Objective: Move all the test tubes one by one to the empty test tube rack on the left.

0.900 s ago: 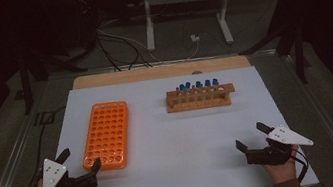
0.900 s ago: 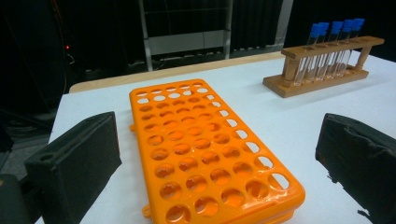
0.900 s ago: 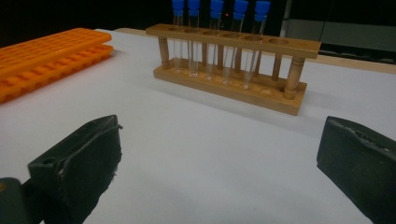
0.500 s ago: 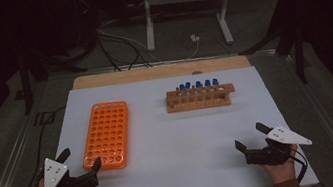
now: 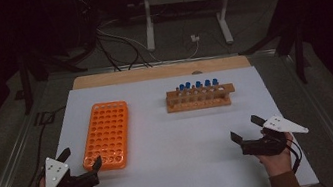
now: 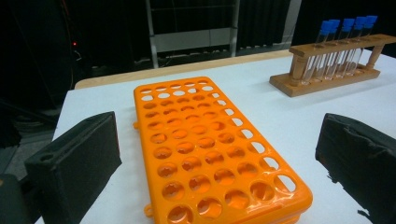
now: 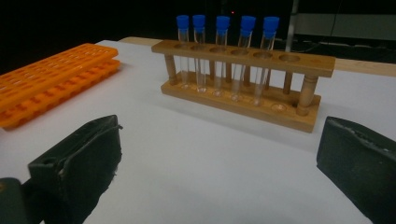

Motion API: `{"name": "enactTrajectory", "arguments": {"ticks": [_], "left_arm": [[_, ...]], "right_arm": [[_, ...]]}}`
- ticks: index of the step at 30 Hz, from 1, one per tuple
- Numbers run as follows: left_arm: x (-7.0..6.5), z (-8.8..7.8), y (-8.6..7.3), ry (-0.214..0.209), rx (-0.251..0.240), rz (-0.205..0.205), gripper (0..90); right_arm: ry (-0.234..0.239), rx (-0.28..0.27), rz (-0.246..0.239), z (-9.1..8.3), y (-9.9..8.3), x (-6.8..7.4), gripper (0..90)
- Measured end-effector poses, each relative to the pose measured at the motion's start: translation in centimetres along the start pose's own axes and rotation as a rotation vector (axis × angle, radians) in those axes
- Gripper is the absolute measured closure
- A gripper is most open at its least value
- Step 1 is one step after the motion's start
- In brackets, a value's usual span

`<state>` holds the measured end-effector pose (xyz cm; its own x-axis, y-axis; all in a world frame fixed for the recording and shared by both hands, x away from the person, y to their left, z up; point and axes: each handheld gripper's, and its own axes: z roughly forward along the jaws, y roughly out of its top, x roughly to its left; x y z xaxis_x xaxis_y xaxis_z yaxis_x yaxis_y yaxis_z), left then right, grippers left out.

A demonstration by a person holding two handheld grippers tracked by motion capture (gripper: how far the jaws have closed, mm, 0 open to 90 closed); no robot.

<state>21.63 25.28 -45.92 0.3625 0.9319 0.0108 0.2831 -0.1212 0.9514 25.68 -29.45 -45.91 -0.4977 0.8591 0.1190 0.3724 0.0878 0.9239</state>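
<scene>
White table sheet carries everything, both grippers low at its near edge. Orange plastic rack lies flat on the left half, holes empty, just ahead of the left gripper, whose jaws stand wide with nothing between them; in the left gripper view the rack sits right between the two pads. Likely light, stiff, a bit slick; best pinched across a long edge or corner. Wooden stand is further back right of centre, well apart from the right gripper, also wide and empty. Probably rigid, light, tips easily if nudged. Five blue-capped tubes stand upright in it, one end hole empty. Thin clear walls, probably fragile and slippery; grip gently just under the cap, lift straight up.
</scene>
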Motion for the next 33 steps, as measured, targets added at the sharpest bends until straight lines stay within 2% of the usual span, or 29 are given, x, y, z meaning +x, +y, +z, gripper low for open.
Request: {"name": "enactTrajectory", "arguments": {"ticks": [4, 9, 14, 16, 20, 31, 33], "left_arm": [[0.0, 0.1, -0.1, -0.001, 0.002, -0.004, 0.6], [-0.2, 0.2, -0.1, -0.005, 0.005, 0.002, 0.6], [-0.2, 0.4, -0.1, -0.007, 0.009, 0.003, 0.6], [-0.3, 0.4, -0.1, -0.011, 0.01, 0.004, 0.6], [-0.4, 0.5, -0.1, -0.014, 0.012, 0.013, 0.6], [-0.4, 0.6, -0.1, -0.019, 0.014, 0.014, 0.6], [-0.4, 0.6, -0.2, -0.019, 0.014, 0.014, 0.6]], "right_arm": [[-0.005, -0.002, -0.011, 0.5, 0.8, -0.2, 0.0], [0.006, -0.027, -0.005, 1.6, 2.6, -0.8, 0.0], [0.005, -0.018, 0.004, 2.7, 4.0, -1.1, 0.0], [-0.005, -0.002, -0.023, 3.8, 4.9, -1.2, 0.0], [-0.02, 0.001, -0.037, 5.0, 6.0, -1.6, 1.0], [-0.031, 0.015, -0.014, 8.8, 7.1, -3.5, 5.0], [-0.026, 0.015, -0.006, 9.5, 7.3, -3.9, 8.1]]}}
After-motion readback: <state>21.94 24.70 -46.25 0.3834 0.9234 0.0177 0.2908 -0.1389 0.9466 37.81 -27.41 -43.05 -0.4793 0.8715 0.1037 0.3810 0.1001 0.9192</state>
